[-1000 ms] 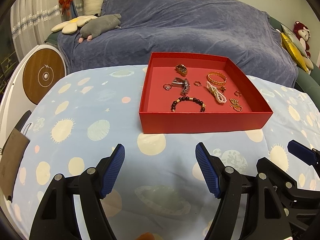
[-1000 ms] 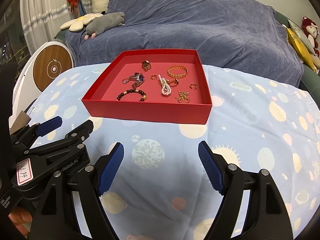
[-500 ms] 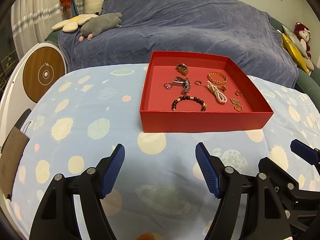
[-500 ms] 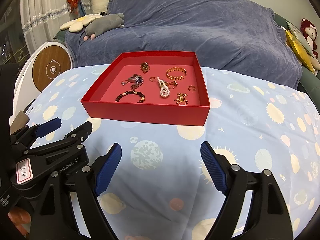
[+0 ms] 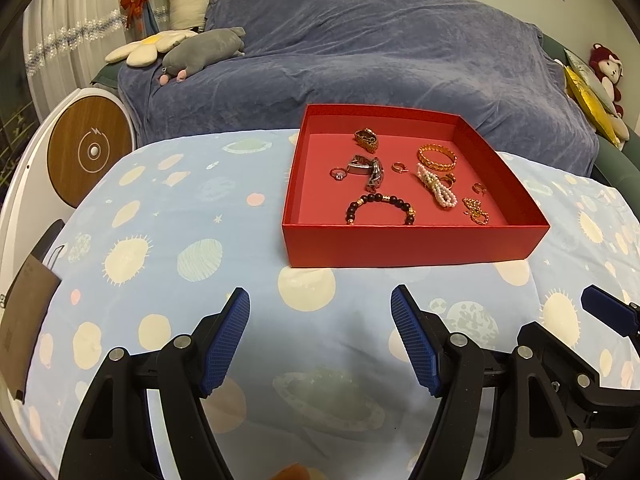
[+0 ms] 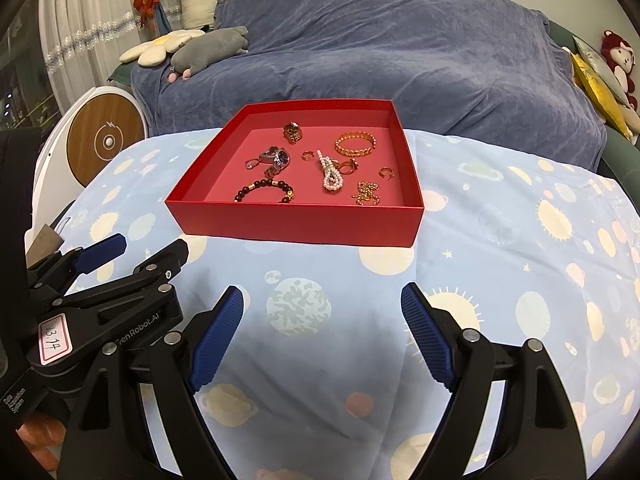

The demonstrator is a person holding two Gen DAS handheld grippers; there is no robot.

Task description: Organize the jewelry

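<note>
A shallow red box (image 5: 408, 246) sits on a blue cloth (image 5: 168, 216) printed with planets and suns, on the far side of both grippers and well apart from them. The left gripper (image 5: 320, 344) hovers above the cloth with its jaws spread wide and nothing between them; the box lies ahead and slightly to its right. The right gripper (image 6: 322, 344) is likewise wide open and empty, with the box ahead and a little to its left.

Inside the box, the jewelry lies loose on the floor. A dark beaded bracelet (image 5: 380, 208) curves in an arc near the front wall, its open side toward the grippers. A pearl strand (image 5: 436, 186), folded into a loop, has its long axis running from far-left to near-right. A wristwatch (image 5: 370, 168) lies left of centre beside a small ring (image 5: 338, 174). A gold bangle (image 5: 437, 157) sits toward the far right, and a gold ornament (image 5: 366, 139) near the far wall. A tangled gold chain (image 5: 476, 211) rests in the near-right corner.

Behind the cloth stands a sofa under a blue-grey cover (image 5: 360, 60).
</note>
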